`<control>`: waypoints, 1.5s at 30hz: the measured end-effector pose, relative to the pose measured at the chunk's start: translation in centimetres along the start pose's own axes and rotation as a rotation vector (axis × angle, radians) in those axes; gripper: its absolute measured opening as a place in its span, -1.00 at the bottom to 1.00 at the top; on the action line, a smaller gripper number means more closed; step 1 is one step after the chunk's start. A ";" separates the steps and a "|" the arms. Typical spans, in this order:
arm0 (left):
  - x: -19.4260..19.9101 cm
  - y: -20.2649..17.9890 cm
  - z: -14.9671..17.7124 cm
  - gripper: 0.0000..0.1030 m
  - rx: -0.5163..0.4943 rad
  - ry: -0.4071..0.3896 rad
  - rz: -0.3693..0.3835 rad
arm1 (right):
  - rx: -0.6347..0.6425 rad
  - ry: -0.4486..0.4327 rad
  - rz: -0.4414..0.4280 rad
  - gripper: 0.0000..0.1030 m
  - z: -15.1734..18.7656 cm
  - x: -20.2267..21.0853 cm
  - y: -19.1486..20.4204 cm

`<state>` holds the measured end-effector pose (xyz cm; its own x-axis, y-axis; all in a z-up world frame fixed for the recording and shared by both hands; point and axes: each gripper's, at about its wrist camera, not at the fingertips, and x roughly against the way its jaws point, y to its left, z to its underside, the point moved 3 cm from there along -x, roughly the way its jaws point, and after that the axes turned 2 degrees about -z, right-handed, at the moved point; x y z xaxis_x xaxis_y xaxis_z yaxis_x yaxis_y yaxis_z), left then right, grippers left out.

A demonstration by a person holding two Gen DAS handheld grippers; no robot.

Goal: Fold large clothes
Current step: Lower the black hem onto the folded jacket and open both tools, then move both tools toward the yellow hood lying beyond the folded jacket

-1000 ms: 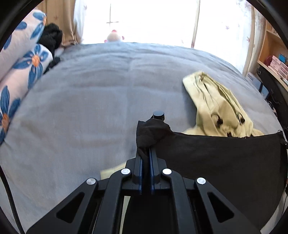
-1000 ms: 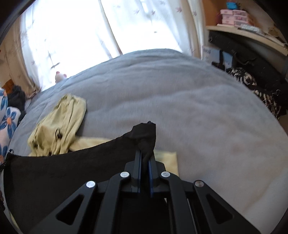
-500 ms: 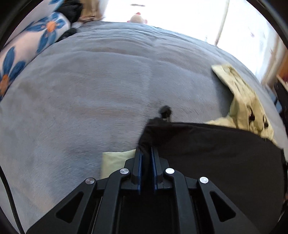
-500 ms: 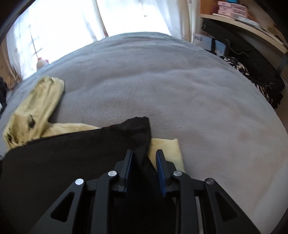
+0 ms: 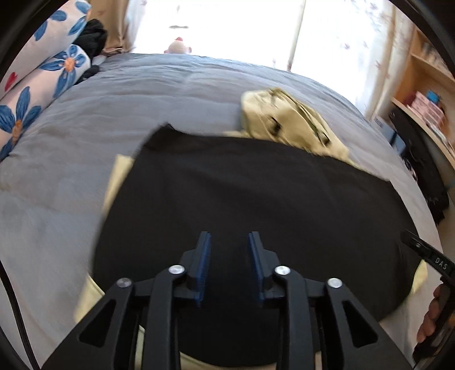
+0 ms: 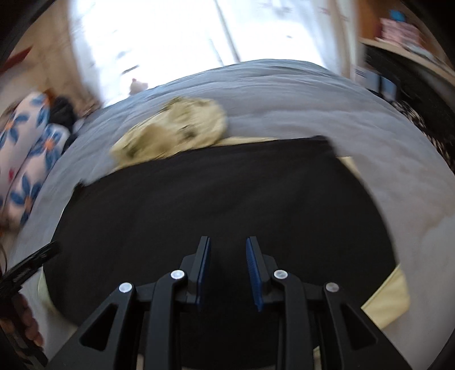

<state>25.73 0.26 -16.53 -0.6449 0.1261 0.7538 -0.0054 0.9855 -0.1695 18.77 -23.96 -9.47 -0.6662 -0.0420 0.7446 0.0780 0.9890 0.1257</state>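
A grey bed (image 5: 119, 119) fills both views. At its far left corner lie white pillows with blue flowers (image 5: 42, 74), a dark bundle (image 5: 93, 34) just beside them. Past the bed's far edge a small pink toy (image 5: 177, 45) sits against a bright curtained window (image 5: 241, 25). Right of the bed stands a wooden shelf (image 5: 418, 111) with pink boxes (image 5: 426, 105).

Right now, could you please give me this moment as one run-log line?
left tongs: open, empty | right tongs: open, empty | black garment: flat on grey bed, over yellow garment
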 end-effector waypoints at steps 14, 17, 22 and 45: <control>-0.2 6.8 2.9 -0.47 0.115 0.064 -0.178 | -0.202 0.076 0.210 -0.81 4.0 1.1 -13.2; 0.1 6.3 3.7 -0.47 0.100 0.058 -0.206 | -0.222 0.078 0.229 -0.80 4.4 1.7 -13.3; -0.1 6.4 3.2 -0.46 0.085 0.069 -0.245 | -0.191 0.101 0.314 -0.72 4.7 1.4 -11.5; 10.8 4.4 4.7 -0.25 0.043 0.065 -0.207 | -0.102 0.086 0.168 -0.72 5.6 9.5 -3.9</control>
<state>15.18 5.39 -12.14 -0.5763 -0.0704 0.8142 -0.1661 0.9856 -0.0324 7.97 -27.39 -6.58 -0.5724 0.1057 0.8131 0.2599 0.9639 0.0577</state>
